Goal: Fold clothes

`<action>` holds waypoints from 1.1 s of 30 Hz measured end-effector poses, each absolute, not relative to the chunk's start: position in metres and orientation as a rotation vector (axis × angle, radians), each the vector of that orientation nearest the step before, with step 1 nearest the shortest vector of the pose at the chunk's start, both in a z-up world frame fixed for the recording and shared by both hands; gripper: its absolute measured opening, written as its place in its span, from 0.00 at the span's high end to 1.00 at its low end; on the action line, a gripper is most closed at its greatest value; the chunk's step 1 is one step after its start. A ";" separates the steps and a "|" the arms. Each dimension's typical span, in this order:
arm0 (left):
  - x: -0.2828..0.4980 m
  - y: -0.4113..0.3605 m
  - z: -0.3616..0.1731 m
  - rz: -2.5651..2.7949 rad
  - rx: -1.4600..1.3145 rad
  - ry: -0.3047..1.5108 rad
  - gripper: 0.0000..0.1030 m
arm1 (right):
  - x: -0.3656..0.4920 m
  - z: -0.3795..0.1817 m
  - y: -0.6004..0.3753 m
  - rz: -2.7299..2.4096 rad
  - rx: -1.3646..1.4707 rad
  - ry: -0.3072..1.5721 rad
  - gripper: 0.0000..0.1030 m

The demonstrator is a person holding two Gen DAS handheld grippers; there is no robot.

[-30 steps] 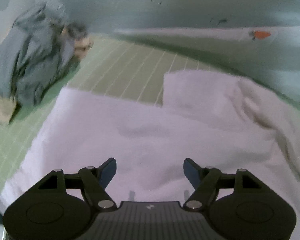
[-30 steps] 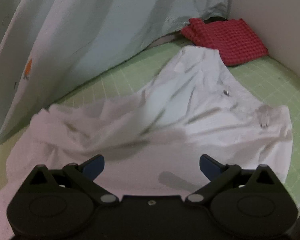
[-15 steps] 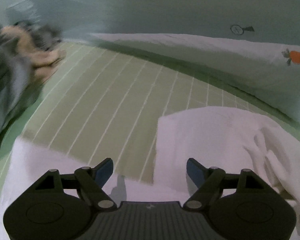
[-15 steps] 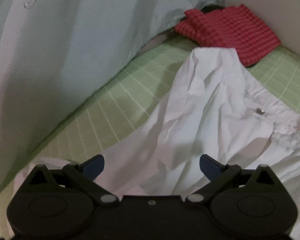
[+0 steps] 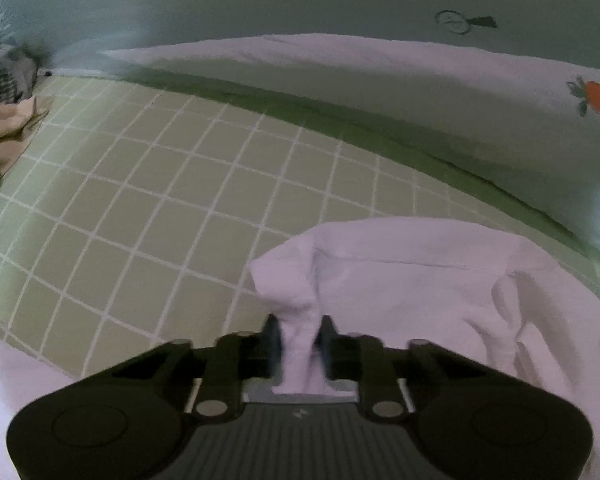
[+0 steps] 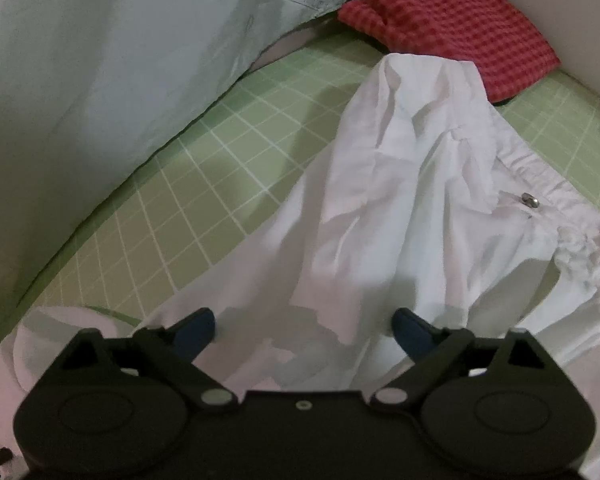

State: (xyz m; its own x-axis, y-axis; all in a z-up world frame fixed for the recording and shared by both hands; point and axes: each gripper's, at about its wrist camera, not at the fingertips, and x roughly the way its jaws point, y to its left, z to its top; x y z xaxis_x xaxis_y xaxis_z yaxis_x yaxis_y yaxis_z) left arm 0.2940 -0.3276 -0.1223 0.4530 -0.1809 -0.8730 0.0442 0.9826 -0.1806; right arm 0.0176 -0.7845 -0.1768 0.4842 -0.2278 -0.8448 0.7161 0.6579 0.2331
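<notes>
Left gripper (image 5: 299, 334) has just been closing and now pinches a corner of the white garment (image 5: 412, 280), lying at 4 o'clock on the green grid mat (image 5: 148, 208), likely to lift a fold; right gripper (image 6: 304, 326), also narrowing, hangs wide over the cloth, unclamped.

White garment (image 6: 400, 208), green-gridded mat (image 5: 172, 216)

Dark clothes pile (image 5: 4, 72) blurred, edge-cut.
</notes>
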 end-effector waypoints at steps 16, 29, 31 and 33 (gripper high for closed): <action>0.225 -0.301 0.082 0.059 0.046 0.359 0.86 | -0.043 -0.105 -0.818 -0.530 0.633 0.545 0.97; 0.166 -0.241 0.058 0.161 -0.026 0.495 0.85 | -0.072 -0.107 -0.804 -0.508 0.650 0.519 0.97; 0.173 -0.235 0.052 0.175 -0.026 0.513 0.85 | -0.064 -0.105 -0.803 -0.496 0.636 0.524 0.97; 0.193 -0.232 0.051 0.171 -0.030 0.525 0.85 | -0.042 -0.102 -0.805 -0.464 0.612 0.523 0.97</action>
State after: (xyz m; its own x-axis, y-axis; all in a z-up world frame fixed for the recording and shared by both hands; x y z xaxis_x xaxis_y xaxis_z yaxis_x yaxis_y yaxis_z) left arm 0.1934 -0.2323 0.0511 0.8513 0.1549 -0.5013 -0.1702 0.9853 0.0153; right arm -0.0419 -0.8045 -0.1016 0.7724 -0.2513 -0.5834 0.5493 0.7254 0.4148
